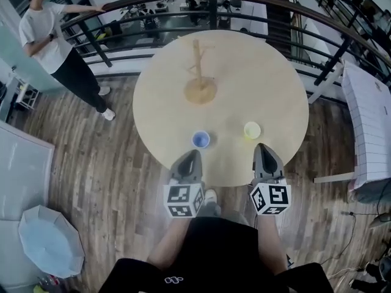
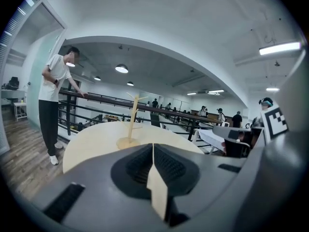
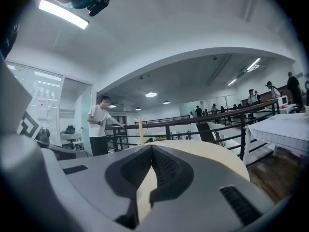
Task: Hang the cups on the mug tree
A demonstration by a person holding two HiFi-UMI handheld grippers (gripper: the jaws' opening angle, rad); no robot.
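Both grippers hover at the near edge of a round pale desk (image 1: 153,102), at 6 o'clock as the wearer stands. The left gripper (image 1: 195,154) has its fingers (image 2: 140,164) pressed flat together along one seam, with nothing between them. The right gripper (image 1: 262,146) is the same, its fingers (image 3: 165,167) closed on each other and holding nothing.

A blue cup (image 1: 200,140) stands upright, mouth up, just ahead of the left gripper's tip at about 6 o'clock on the desk. A yellow cup (image 1: 252,130) stands upright just ahead of the right gripper at about 5 o'clock. Each cup shows only its own inner wall from above. The two cups are well apart from each other.

The wooden mug tree (image 1: 199,72) stands upright on its round base toward 12 o'clock, beyond the desk's centre, its pegs bare.

Behind the desk a dark railing (image 1: 256,2) curves around it. A person (image 1: 52,41) in a white shirt stands on the wooden floor (image 1: 91,163) at about 10 o'clock, one hand on the rail.
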